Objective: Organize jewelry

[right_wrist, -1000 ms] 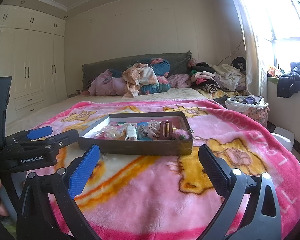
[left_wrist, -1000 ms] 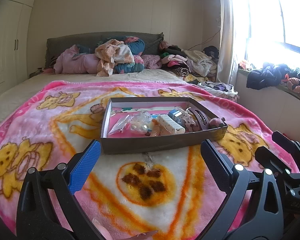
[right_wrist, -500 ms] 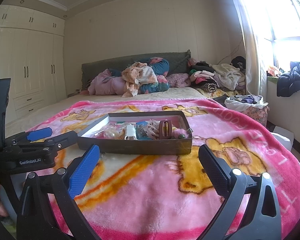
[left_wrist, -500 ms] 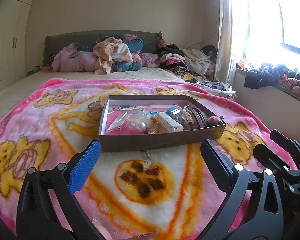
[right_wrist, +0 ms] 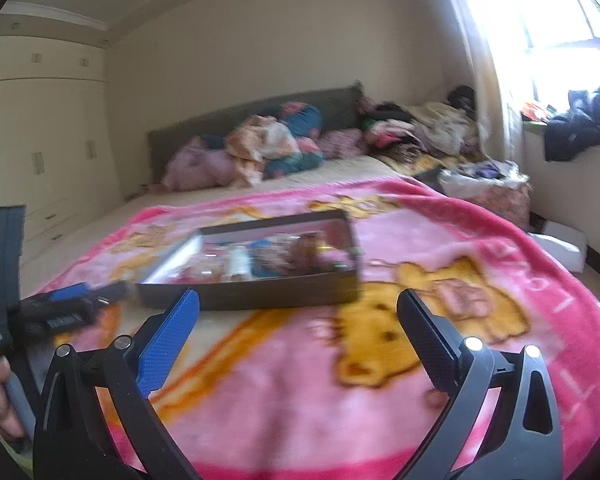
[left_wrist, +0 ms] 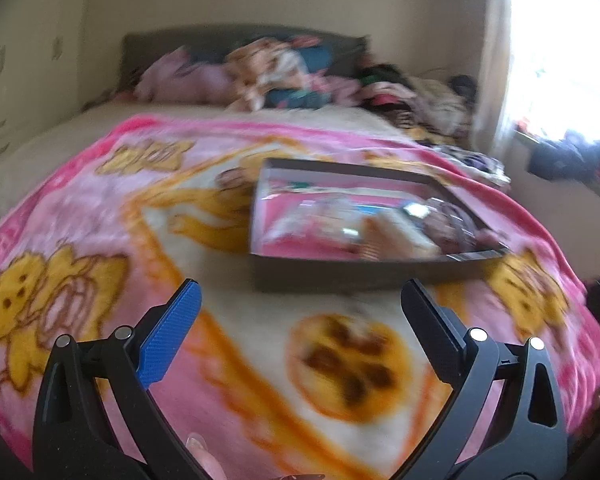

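A shallow dark cardboard box [left_wrist: 360, 274] lies on the pink cartoon blanket [left_wrist: 100, 220] and holds several jumbled jewelry and hair pieces, blurred by motion. My left gripper [left_wrist: 300, 300] is open and empty, just in front of the box's near wall. In the right wrist view the box [right_wrist: 260, 294] sits ahead and left of centre. My right gripper [right_wrist: 298, 312] is open and empty, a little short of the box. The left gripper [right_wrist: 72, 308] shows at the left of that view.
A pile of clothes [right_wrist: 268, 148] lies against the grey headboard, with more clothes [right_wrist: 424, 128] at the far right of the bed. White wardrobes [right_wrist: 40, 140] line the left wall. A windowsill with dark clothing [right_wrist: 576, 128] runs on the right, beside the bed edge.
Both views have blurred and tilted. The left gripper has swung left, so the box now sits right of its centre. The right gripper has risen and rolled; the box looks slanted.
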